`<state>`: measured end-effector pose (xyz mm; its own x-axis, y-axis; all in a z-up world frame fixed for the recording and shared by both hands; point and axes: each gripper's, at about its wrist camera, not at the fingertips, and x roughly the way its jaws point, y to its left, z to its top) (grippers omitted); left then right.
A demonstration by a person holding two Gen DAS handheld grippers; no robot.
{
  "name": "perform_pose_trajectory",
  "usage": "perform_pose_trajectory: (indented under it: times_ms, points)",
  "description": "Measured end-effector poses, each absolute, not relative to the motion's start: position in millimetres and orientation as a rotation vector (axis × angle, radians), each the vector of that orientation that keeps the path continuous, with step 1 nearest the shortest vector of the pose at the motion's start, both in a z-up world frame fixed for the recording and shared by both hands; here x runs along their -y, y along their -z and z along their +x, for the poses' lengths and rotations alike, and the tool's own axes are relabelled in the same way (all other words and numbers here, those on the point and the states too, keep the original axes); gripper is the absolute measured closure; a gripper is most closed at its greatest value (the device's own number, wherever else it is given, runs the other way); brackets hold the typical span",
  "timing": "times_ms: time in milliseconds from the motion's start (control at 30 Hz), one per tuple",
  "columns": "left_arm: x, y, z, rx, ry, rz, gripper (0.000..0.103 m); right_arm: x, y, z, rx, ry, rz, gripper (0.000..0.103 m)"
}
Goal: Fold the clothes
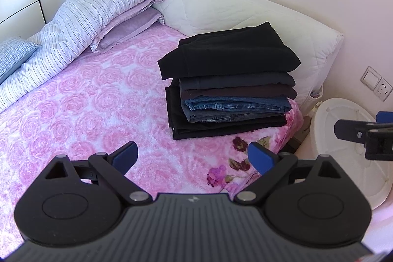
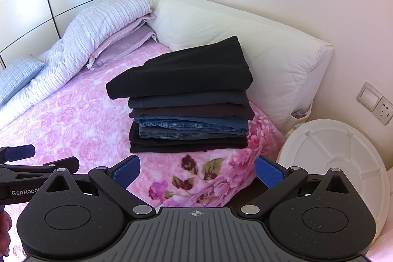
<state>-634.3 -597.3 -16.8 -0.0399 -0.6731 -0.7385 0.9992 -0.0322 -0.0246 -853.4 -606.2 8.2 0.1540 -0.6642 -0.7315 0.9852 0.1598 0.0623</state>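
Item: stack of folded black and blue-denim garments (image 1: 228,82), ahead of left gripper (image 1: 192,157) and right gripper (image 2: 197,172), both spread wide, empty. Risk: top black piece overhangs; a nudge could topple it.

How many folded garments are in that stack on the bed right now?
About 6, all in one stack on the pink blanket: black on top, dark grey, dark maroon, two blue jeans, black at bottom. Thin layers may be hidden.

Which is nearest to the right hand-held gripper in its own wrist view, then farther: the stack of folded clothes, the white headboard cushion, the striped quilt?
From the right hand-held gripper:
1. Stack of folded clothes, straight ahead.
2. White headboard cushion, behind the stack.
3. Striped quilt, far left.
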Motion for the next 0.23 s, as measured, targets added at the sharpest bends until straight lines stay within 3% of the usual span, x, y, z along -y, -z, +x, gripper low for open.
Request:
perform_pose_trajectory:
  times_ms: [233]
  points:
    - [597.5,15.1,-635.2,-0.66,1.523,0.625,0.008,606.5,-7.8,-853.2,-0.638,1.3,0.621,0.001]
